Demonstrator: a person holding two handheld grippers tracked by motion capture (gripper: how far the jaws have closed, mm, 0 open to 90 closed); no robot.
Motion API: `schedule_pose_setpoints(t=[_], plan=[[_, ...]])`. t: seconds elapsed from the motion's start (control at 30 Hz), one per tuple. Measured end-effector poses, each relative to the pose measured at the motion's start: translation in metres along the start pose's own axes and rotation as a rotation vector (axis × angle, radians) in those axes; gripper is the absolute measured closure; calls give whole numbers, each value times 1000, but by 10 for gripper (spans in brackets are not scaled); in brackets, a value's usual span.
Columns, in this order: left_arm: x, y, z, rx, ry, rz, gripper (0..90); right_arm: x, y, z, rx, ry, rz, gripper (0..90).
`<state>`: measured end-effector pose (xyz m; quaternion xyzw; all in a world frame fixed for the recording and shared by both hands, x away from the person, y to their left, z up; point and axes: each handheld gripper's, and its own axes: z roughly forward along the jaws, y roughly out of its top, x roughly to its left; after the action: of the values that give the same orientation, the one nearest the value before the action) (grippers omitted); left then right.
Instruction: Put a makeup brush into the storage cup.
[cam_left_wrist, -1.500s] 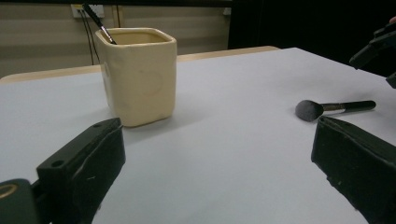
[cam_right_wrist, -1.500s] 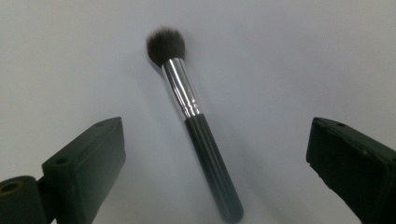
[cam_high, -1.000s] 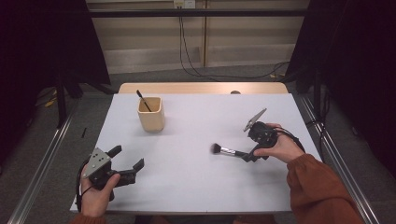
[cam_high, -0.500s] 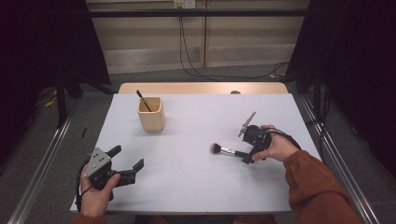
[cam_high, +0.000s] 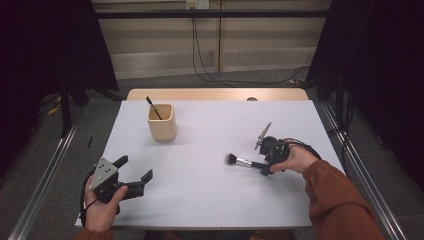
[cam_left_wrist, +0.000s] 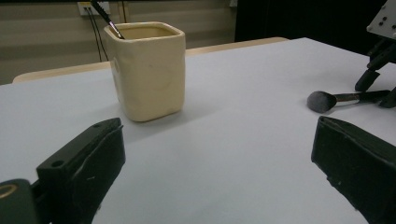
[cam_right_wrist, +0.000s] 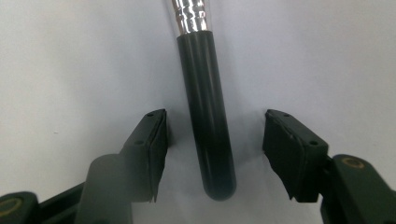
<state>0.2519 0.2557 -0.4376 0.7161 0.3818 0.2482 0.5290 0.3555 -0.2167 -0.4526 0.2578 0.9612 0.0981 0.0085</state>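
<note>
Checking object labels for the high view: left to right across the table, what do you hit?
Left gripper, jaws open → cream cup with a dark brush standing in it → makeup brush lying on the table → right gripper, jaws either side of the brush handle.

Each hand carries a black two-jaw tool. The left gripper (cam_high: 134, 174) has a grey three-cornered plate (cam_high: 104, 171) on top, dotted with small screws, and a black cable looping behind it at the wrist. Seen along its own length, its jaws are blocky black wedges with flat rubbery pads; one has a small round hole near its base. The right gripper (cam_right_wrist: 214, 154) looks the same: matte black jaws (scuffed along the edges), a screw hole in each, and brass-coloured rings further back at the hinges. A rust-orange sleeve (cam_high: 340, 200) covers the right forearm.
</note>
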Motion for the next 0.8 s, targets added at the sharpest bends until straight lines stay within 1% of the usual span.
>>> schedule_pose_setpoints(t=[0.03, 0.1, 0.13, 0.23, 0.3, 0.33, 0.43, 0.5, 0.63, 0.73, 0.8], plan=[[0, 0, 0, 1, 0, 1, 29, -1, 1, 0, 3, 7, -1, 420], [0, 0, 0, -3, 1, 5, 29, -1, 4, 0, 24, 0, -2, 450], [0, 0, 0, -3, 1, 4, 29, 0, 6, 0, 45, 0, -13, 471], [0, 0, -1, -2, 1, 5, 29, 1, 11, 0, 82, 6, -37, 534], [0, 0, -1, -1, 3, 3, 29, 1, 12, 0, 86, 9, -45, 575], [0, 0, -1, -1, 3, 2, 29, 1, 12, -1, 86, 14, -35, 608], [0, 0, -1, -1, 0, 2, 29, -3, 10, -2, 76, 21, -27, 716], [0, -1, -1, 0, 0, 0, 29, -3, 10, -2, 77, 18, -27, 734], [1, -1, -1, 4, 0, 4, 29, 0, 11, -2, 82, 7, -51, 751], [1, -1, 0, 5, -3, 4, 29, 1, 10, -2, 80, -1, -52, 752], [1, -1, 0, 8, -2, 5, 29, 1, 9, -2, 65, 3, -42, 752]])
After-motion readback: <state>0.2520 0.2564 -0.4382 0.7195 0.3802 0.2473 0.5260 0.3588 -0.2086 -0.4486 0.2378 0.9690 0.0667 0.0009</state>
